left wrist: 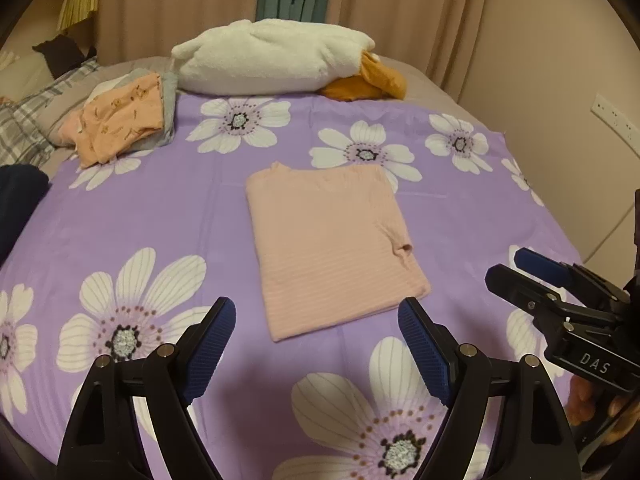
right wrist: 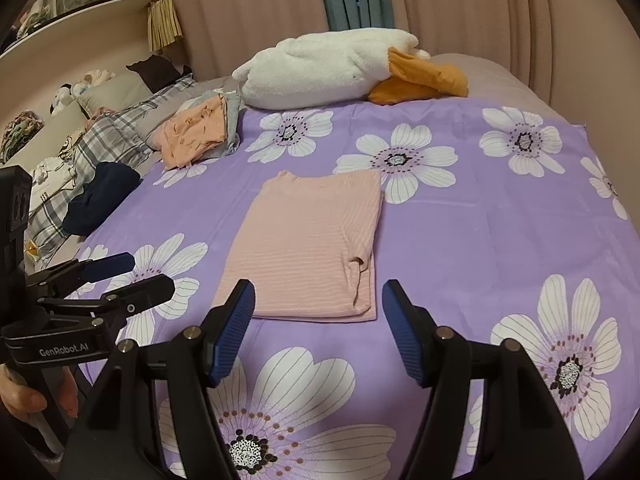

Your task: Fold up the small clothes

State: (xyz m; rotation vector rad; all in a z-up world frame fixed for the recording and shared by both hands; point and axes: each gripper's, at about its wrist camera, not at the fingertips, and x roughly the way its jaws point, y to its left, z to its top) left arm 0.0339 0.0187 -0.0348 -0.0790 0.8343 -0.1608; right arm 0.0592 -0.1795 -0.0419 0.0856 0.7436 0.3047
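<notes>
A pale pink ribbed shirt [left wrist: 332, 248] lies folded into a rectangle on the purple flowered sheet [left wrist: 192, 208]; it also shows in the right wrist view [right wrist: 308, 248], with a sleeve tucked along its right side. My left gripper [left wrist: 316, 316] is open and empty, hovering just short of the shirt's near edge. My right gripper [right wrist: 318, 300] is open and empty, also just before the near edge. Each gripper shows in the other's view: the right gripper [left wrist: 516, 268] at the right, the left gripper [right wrist: 140, 272] at the left, both open.
A pile of folded orange and grey clothes [left wrist: 124, 120] sits at the sheet's far left corner. A white and orange plush goose [left wrist: 280, 60] lies across the far edge. A dark blue garment [right wrist: 100, 200] and a plaid pillow [right wrist: 104, 140] lie left of the sheet. Curtains hang behind.
</notes>
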